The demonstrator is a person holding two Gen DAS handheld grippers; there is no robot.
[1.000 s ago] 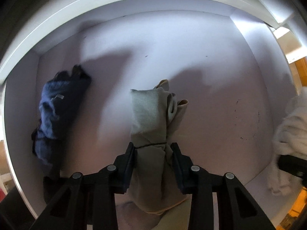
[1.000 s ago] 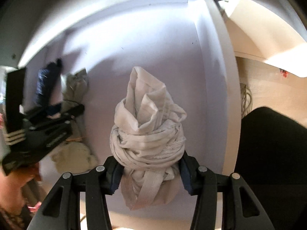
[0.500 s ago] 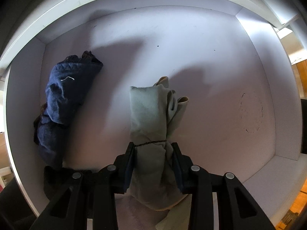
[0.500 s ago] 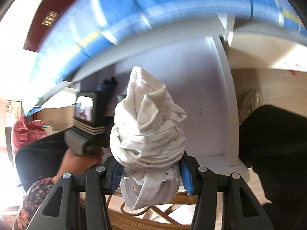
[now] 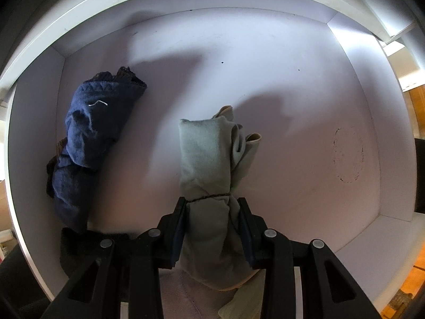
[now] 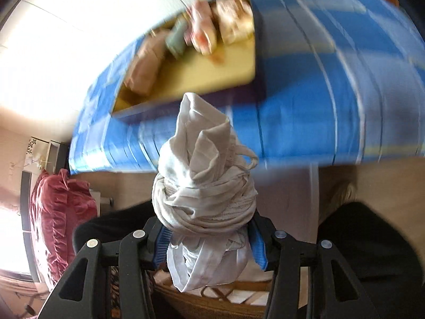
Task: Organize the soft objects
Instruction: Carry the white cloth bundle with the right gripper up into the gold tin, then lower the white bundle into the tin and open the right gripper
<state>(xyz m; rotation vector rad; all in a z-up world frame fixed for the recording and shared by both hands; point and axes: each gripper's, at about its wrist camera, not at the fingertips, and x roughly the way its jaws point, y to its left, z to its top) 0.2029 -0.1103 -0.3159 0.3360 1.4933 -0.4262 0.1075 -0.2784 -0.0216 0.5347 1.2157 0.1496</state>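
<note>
In the left wrist view the step in hand looks like placing: the left gripper (image 5: 212, 212) points down into a white, box-like compartment (image 5: 265, 66), its jaws pinching a pale grey-green rolled cloth bundle (image 5: 209, 164) tied round with a thin dark thread. The bundle hangs near the middle of the floor, well apart from a dark blue crumpled knitted garment (image 5: 87, 143) lying along the left wall. Next it likely needs lowering and letting go just right of the blue one — with room left on the far right. In the right wrist view the right gripper (image 6: 209, 228) clamps a white knotted cloth bundle (image 6: 204, 194), wound in loose bands with a peaked top, up in the air before a blurred blue checked surface (image 6: 305, 93) — seemingly waiting its turn.
</note>
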